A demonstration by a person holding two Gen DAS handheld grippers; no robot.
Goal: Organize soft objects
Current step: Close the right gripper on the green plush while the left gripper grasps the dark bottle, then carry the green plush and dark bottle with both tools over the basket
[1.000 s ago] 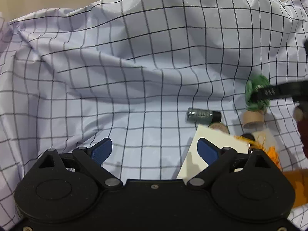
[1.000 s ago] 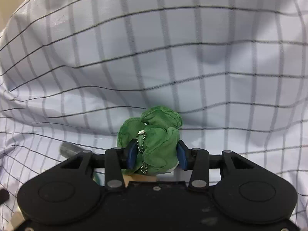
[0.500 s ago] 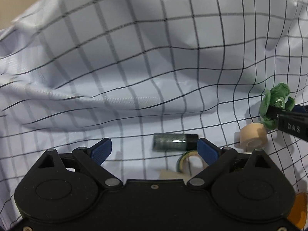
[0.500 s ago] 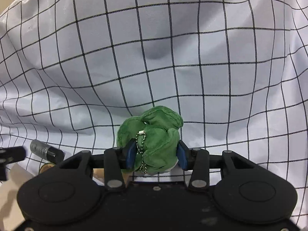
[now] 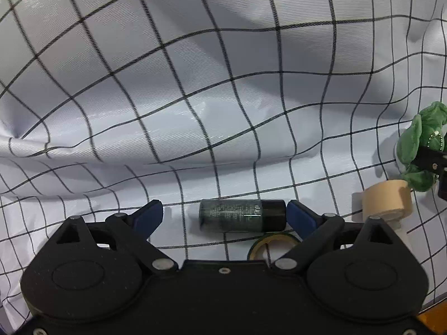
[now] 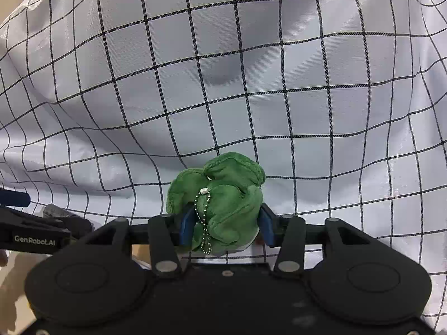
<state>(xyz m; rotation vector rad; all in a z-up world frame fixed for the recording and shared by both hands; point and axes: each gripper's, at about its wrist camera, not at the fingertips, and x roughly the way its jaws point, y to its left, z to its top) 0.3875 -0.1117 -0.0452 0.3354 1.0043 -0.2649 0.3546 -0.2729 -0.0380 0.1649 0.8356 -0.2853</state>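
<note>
In my right gripper I hold a green plush toy. The two blue pads press on its sides, one on the left and one on the right. My jaws have just been opening a little, but the toy sits between them and the pads touch it. A small bead chain hangs down the front of the toy. The toy is just above a white cloth with black squares, which is wrinkled and fills almost all I can see.

My left gripper is wide open and holds nothing. Between its blue fingers lies a dark little bottle with a black cap. It lies on its side on the cloth, with the cap close to the right finger. I cannot tell if the finger touches the cap. Just below the bottle is a dark ring of tape, partly hidden by my gripper. To the right stands a tan roll of tape. From this side I can see the green toy too, at the far right, just above the tan roll.
</note>
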